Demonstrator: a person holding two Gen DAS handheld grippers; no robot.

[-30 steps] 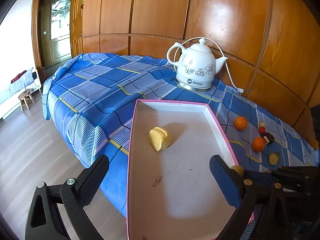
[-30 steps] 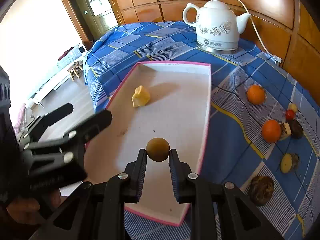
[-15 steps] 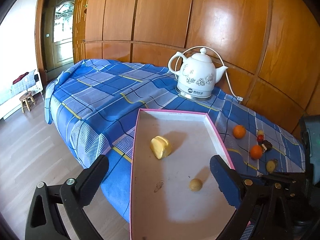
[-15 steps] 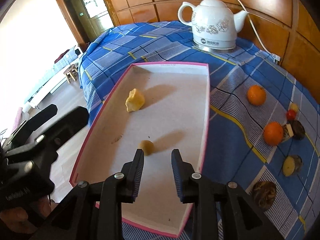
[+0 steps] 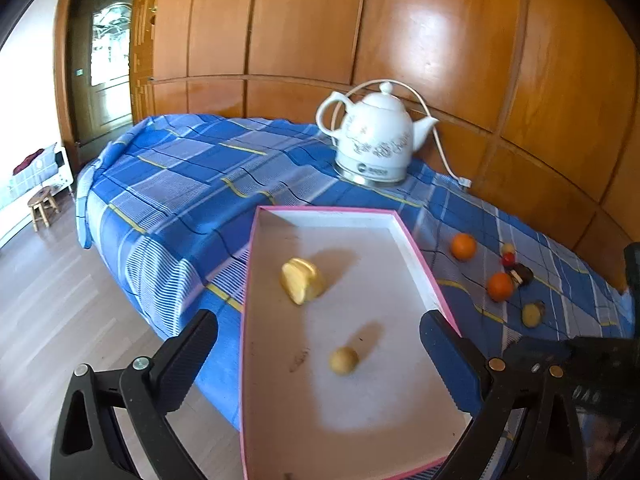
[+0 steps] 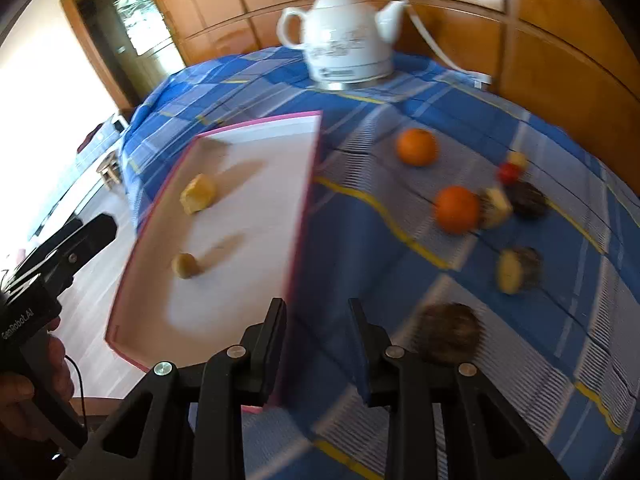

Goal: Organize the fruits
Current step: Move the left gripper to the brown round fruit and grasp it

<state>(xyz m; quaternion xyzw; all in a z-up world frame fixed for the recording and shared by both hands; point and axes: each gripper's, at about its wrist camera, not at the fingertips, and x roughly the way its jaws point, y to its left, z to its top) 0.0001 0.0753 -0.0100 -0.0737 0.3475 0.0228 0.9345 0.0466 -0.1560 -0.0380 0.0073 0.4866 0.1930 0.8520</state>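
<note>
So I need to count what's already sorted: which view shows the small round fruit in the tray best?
The left wrist view: the small round fruit lies sharp and unobstructed on the pink-rimmed tray, near centre frame. The right wrist view shows it too, but blurred, off to the left.

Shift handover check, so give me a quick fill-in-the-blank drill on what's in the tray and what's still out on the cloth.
1. The pink-rimmed tray holds ____ pieces of fruit.
2. The white kettle stands on the ____ checked cloth.
3. ____ oranges lie on the cloth outside the tray.
4. The right gripper has ____ between its jaws, which are opening.

Missing words: two; blue; two; nothing
</note>
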